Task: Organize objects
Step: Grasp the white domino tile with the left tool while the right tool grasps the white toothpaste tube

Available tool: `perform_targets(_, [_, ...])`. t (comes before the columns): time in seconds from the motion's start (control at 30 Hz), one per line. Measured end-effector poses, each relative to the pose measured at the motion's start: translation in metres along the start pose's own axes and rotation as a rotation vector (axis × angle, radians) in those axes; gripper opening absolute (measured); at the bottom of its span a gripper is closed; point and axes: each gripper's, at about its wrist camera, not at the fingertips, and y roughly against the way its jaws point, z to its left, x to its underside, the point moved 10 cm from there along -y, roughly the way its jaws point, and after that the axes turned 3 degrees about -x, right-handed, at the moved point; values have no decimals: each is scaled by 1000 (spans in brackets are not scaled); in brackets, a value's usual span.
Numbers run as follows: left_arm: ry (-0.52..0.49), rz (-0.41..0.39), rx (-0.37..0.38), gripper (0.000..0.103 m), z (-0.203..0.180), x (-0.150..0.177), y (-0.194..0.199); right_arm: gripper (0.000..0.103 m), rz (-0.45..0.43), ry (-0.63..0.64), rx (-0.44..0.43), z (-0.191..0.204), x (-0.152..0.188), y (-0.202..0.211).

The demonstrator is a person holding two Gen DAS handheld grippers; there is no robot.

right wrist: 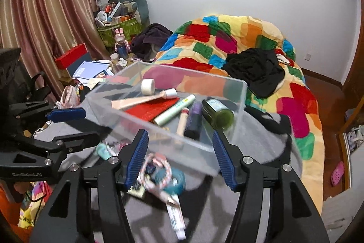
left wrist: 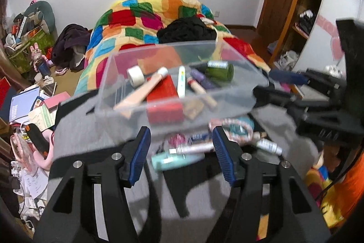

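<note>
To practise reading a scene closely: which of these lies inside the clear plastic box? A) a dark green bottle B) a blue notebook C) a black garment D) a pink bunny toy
A: the dark green bottle lies on its side inside the clear plastic box, next to a purple tube and a red box.
</note>
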Motion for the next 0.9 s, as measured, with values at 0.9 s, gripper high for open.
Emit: perform_targets(0.9, [104, 117, 36, 26, -58, 39, -61, 18, 151, -71, -60, -6, 101, -18])
